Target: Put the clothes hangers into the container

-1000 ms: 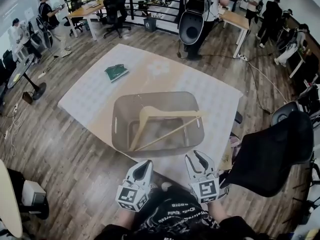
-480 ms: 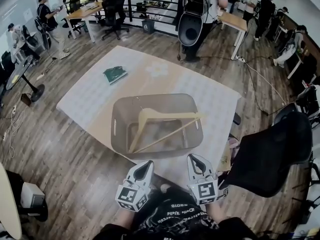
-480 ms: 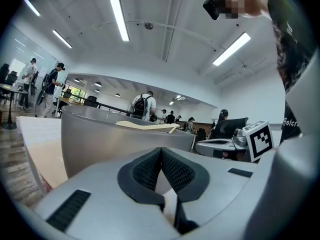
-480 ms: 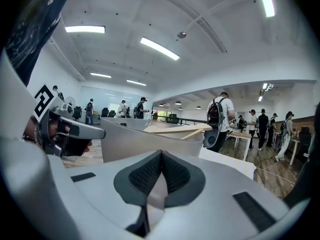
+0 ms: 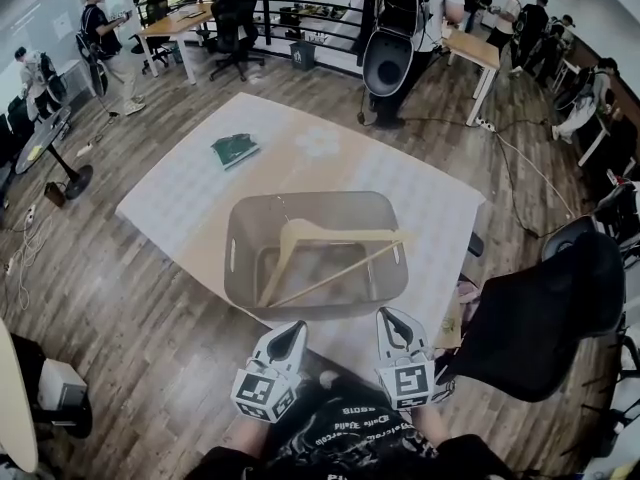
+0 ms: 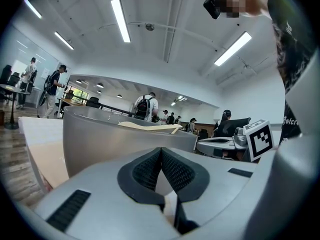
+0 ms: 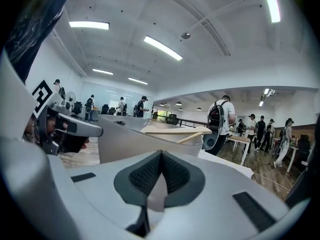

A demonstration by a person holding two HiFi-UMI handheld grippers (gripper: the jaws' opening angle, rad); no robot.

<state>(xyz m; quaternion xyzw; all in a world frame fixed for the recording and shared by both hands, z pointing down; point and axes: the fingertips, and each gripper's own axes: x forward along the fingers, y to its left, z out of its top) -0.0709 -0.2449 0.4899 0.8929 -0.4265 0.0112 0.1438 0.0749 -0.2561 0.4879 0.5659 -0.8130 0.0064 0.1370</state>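
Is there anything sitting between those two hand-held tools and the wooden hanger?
Only the near wall of the translucent grey plastic bin: the pale wooden clothes hanger already lies inside it, one end at the right rim. The left tool and right tool are shut and empty.

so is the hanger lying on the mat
No, the hanger sits inside the bin, one end propped on its right rim.

The pale square surface [image 5: 180,193] on the wooden floor [image 5: 110,298] carries the grey container [image 5: 240,256] and, well apart, a small green object [image 5: 234,149]
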